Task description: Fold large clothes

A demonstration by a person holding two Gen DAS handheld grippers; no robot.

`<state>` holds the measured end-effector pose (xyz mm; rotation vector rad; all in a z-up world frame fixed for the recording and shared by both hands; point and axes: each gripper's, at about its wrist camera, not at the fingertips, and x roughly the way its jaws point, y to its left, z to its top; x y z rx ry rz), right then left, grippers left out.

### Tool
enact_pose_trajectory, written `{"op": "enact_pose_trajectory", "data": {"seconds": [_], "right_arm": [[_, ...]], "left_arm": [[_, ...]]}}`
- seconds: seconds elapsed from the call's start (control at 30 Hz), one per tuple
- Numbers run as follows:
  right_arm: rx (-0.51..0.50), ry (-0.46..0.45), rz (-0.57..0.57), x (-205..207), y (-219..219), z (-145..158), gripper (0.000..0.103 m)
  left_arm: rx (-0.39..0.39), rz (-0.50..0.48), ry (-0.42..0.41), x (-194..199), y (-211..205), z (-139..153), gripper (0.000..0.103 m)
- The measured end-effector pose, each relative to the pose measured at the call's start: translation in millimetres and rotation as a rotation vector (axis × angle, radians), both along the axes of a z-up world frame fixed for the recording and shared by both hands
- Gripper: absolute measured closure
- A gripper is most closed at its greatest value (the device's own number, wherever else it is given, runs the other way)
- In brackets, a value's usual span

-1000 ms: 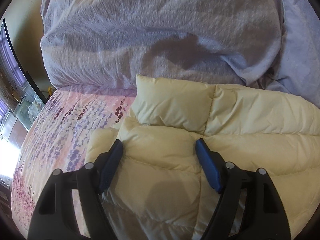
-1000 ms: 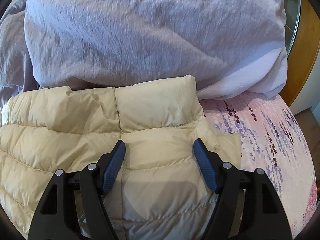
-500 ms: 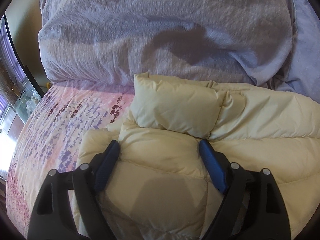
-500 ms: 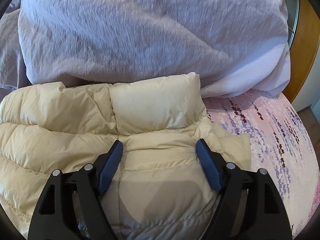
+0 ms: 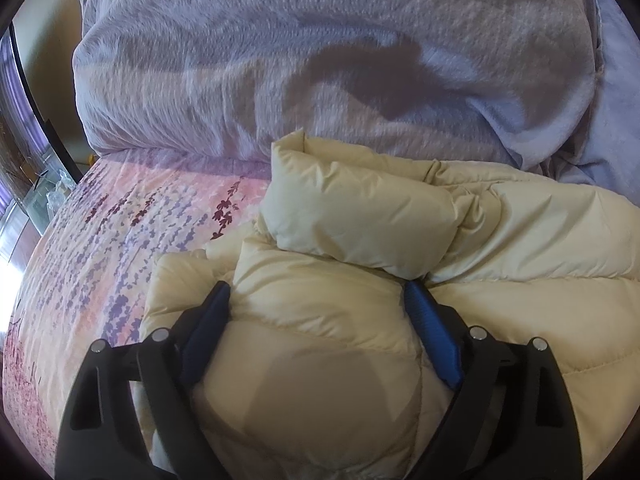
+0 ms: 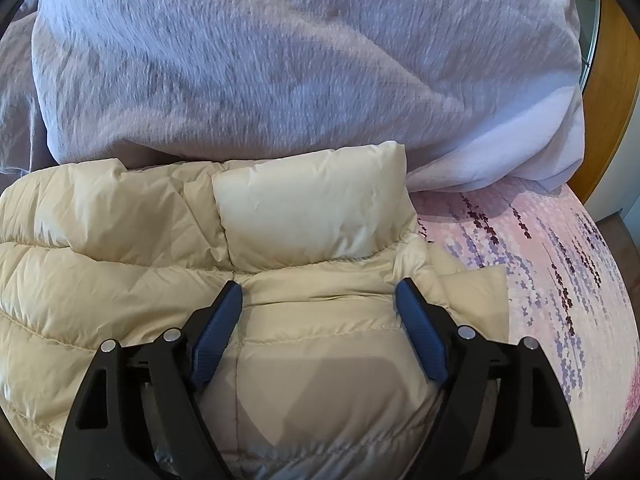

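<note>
A cream puffer jacket [image 5: 520, 240] lies on the bed with its padded collar [image 5: 360, 216] toward the duvet. My left gripper [image 5: 316, 286] points down onto the jacket's left shoulder area. Its jaws are opening, and puffy fabric bulges between the blue pads [image 5: 208, 320] without being pinched. In the right wrist view the same jacket [image 6: 100, 248] and collar [image 6: 312, 208] show. My right gripper [image 6: 319, 285] sits over the right shoulder part just below the collar. Its jaws are opening too, with quilted fabric between them.
A bulky lilac duvet [image 5: 280, 60] [image 6: 280, 60] is heaped right behind the collar. The pink floral bedsheet [image 5: 120, 240] [image 6: 540, 248] shows on both sides of the jacket. Dark furniture [image 5: 24, 168] stands past the left bed edge, a wooden panel [image 6: 612, 80] at the right.
Both grippers have sunk a little closer onto the jacket and their jaws stand wider. The collar looks nearer and larger in both views.
</note>
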<state>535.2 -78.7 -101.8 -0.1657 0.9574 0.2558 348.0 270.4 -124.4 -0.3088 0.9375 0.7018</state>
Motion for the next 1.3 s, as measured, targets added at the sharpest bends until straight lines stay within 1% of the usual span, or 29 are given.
{"op": "enact_pose_trajectory", "data": {"seconds": [0.63,0.73,0.8,0.9,0.97,1.07,1.2,1.3], "right_arm": [[0.011,0.001,0.0,-4.5,4.7,1.1,0.02],[0.013,0.048,-0.009,-1.2,-1.0,5.8,0.02],[0.058,0.08,-0.025,-3.4,-13.0,16.8,0.02],[0.103,0.095,-0.06,-11.5,-36.2,32.0,0.02],[0.128,0.117,-0.095,-21.0,-59.6,39.8,0.019],[0.185,0.201,-0.152,-39.2,-94.5,38.0,0.019],[0.271,0.314,-0.196,-65.8,-132.1,25.9,0.019],[0.28,0.362,-0.208,-87.5,-141.8,18.3,0.019]], "left_arm": [[-0.006,0.0,0.007,1.0,-2.8,1.3,0.014],[-0.035,0.005,0.033,-1.5,1.1,5.6,0.014],[-0.06,0.01,0.031,-8.9,2.4,12.9,0.014],[-0.082,0.009,0.02,-28.8,4.0,25.9,0.015],[-0.097,0.016,0.012,-46.9,5.2,33.7,0.014],[-0.143,0.035,0.004,-77.4,7.3,39.3,0.015],[-0.192,0.046,0.02,-110.4,10.2,37.6,0.014],[-0.233,0.034,0.042,-127.3,3.7,32.1,0.014]]}}
